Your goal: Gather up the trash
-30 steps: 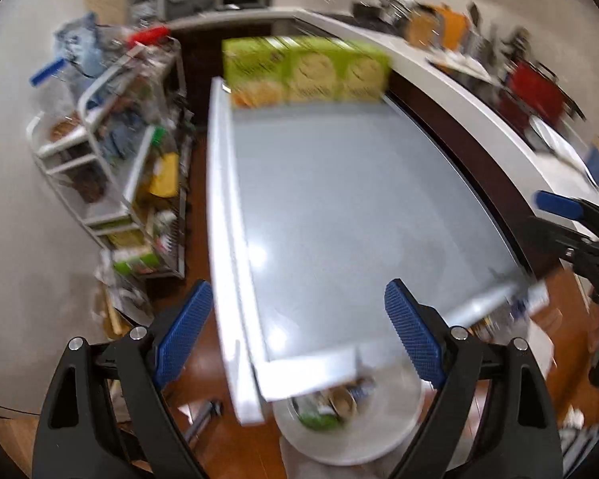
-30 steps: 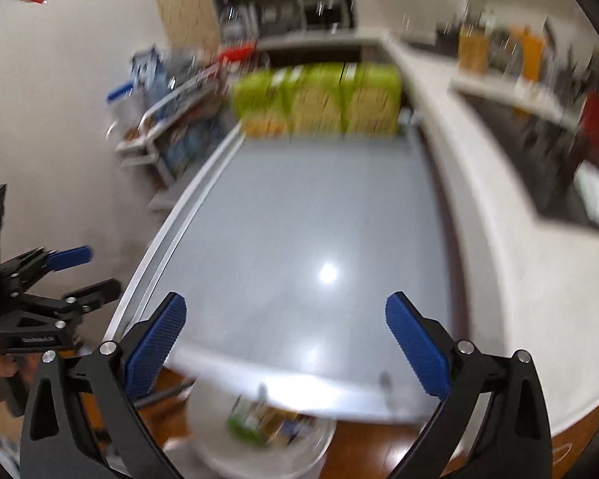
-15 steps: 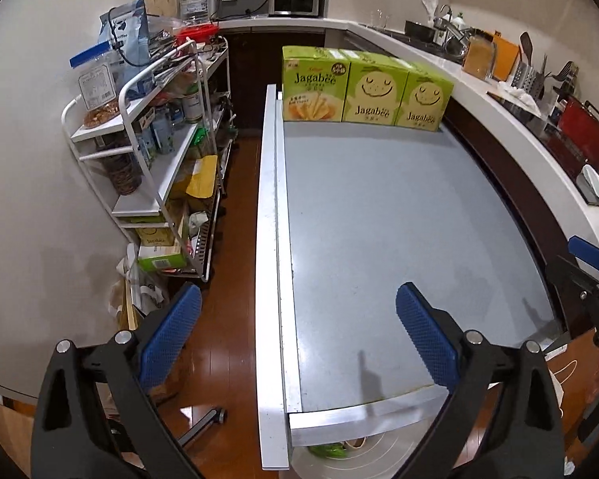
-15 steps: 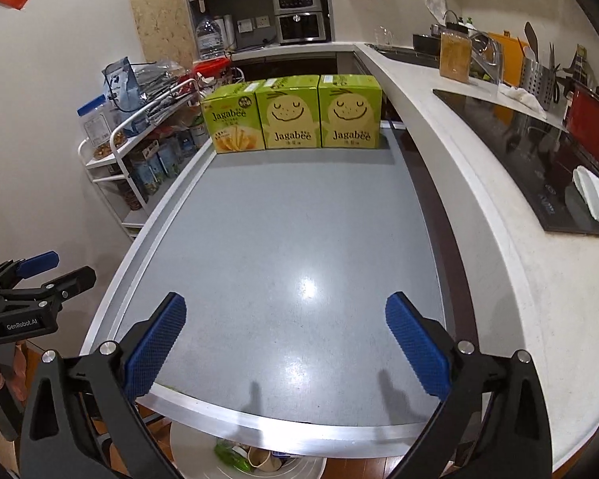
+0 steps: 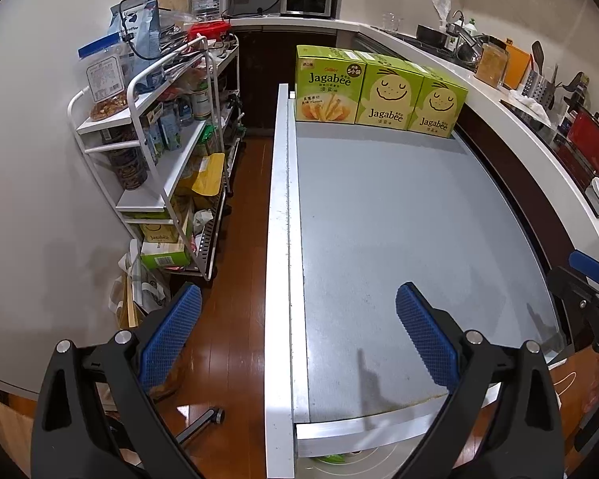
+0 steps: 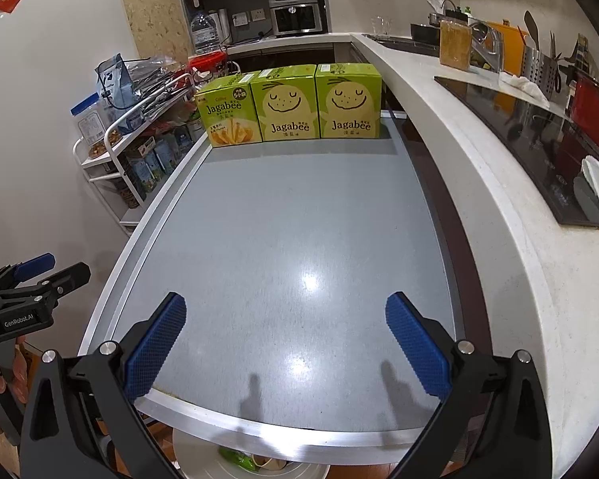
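Observation:
The white trash bin [image 6: 195, 453] sits on the floor under the table's near edge, with a green wrapper [image 6: 235, 457] and a crumpled paper cup [image 6: 269, 464] inside. In the left wrist view only a sliver of the bin [image 5: 383, 455] and the green wrapper [image 5: 331, 458] shows. My left gripper [image 5: 297, 335] is open over the table's left rim, nothing between its blue pads. My right gripper [image 6: 286, 343] is open above the near end of the grey table [image 6: 299, 219], also with nothing in it. Each gripper shows at the other view's edge: left gripper [image 6: 70, 265], right gripper [image 5: 567, 269].
Three green Jagabee boxes [image 6: 287, 105] stand in a row at the table's far end. A white wire rack [image 5: 151, 147] full of groceries lines the left wall. A white counter [image 6: 511, 207] with a cooktop and utensils runs along the right. Wooden floor [image 5: 239, 259] lies between rack and table.
Both views drew back from the bin, which has slipped almost wholly under the table edge, and the blur has cleared. The left jaws stand slightly wider than a second ago.

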Action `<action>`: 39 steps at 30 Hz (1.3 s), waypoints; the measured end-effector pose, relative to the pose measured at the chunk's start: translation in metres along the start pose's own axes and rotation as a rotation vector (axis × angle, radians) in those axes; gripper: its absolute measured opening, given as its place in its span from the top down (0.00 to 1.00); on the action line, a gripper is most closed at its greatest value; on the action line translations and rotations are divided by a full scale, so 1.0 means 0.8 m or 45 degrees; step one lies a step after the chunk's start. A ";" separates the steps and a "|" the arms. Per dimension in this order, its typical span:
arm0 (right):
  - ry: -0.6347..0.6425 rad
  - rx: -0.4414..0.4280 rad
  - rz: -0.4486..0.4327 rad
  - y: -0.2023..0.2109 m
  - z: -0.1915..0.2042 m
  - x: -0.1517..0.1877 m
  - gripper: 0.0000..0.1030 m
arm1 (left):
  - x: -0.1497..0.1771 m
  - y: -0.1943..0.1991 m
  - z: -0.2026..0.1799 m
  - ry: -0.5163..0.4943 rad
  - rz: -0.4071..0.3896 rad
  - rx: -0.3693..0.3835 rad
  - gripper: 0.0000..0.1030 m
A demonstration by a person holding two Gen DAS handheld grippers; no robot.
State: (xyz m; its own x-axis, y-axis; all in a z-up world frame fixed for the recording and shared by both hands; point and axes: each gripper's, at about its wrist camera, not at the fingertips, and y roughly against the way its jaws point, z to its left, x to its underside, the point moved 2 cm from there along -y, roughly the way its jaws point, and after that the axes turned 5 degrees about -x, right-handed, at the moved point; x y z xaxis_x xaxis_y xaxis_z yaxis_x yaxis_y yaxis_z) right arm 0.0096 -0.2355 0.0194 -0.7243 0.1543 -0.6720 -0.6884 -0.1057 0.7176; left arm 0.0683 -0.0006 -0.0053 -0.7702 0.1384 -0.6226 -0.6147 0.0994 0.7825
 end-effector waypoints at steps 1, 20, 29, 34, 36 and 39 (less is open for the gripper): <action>0.004 0.008 -0.008 0.001 0.001 -0.001 0.05 | 0.000 0.000 0.000 0.004 -0.002 -0.003 0.04; 0.042 0.010 -0.033 0.008 0.009 -0.009 0.05 | -0.008 0.002 0.003 0.047 -0.001 0.024 0.04; 0.037 0.014 -0.045 0.011 0.009 -0.011 0.05 | -0.014 0.006 0.001 0.054 -0.028 -0.007 0.01; 0.032 0.014 -0.048 0.012 0.008 -0.012 0.05 | -0.013 0.014 -0.005 -0.011 -0.129 -0.137 0.01; 0.027 0.013 -0.048 0.012 0.008 -0.013 0.05 | -0.013 0.011 -0.007 -0.036 -0.099 -0.098 0.01; 0.029 0.009 -0.048 0.012 0.009 -0.013 0.05 | -0.013 0.012 -0.007 -0.049 -0.111 -0.101 0.01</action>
State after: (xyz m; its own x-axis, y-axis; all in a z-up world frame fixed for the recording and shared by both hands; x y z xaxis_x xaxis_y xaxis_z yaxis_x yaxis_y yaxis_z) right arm 0.0110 -0.2314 0.0347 -0.6984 0.1359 -0.7027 -0.7151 -0.0929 0.6928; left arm 0.0694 -0.0069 0.0085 -0.7069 0.1702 -0.6865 -0.6919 0.0350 0.7211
